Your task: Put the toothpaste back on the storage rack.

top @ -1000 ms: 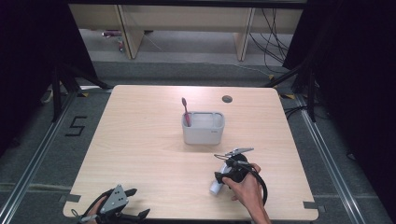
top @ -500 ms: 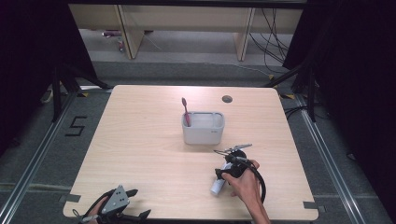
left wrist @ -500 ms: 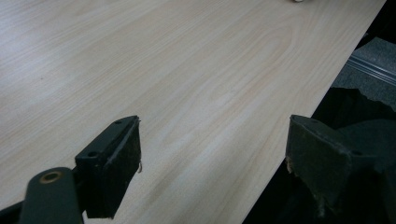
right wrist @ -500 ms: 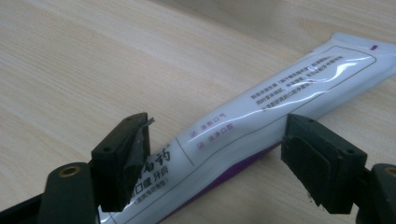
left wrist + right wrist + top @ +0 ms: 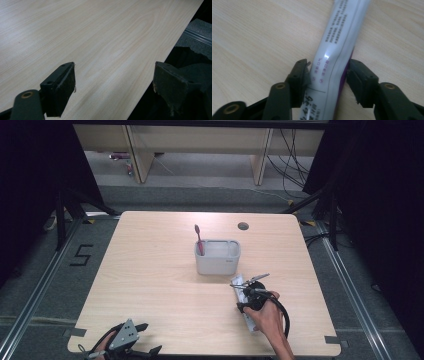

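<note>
Closing on the toothpaste tube, your right tool had just been narrowing — pads pressed both sides as it lay flat toward the desk's front-right, near the white caddy. Your left tool idled wide, empty, at the front-left edge.

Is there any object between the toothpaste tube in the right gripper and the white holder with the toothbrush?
Nothing visible. The right gripper, whose jaws have just been closing, clamps the toothpaste tube; only bare table lies between it and the white holder.
</note>
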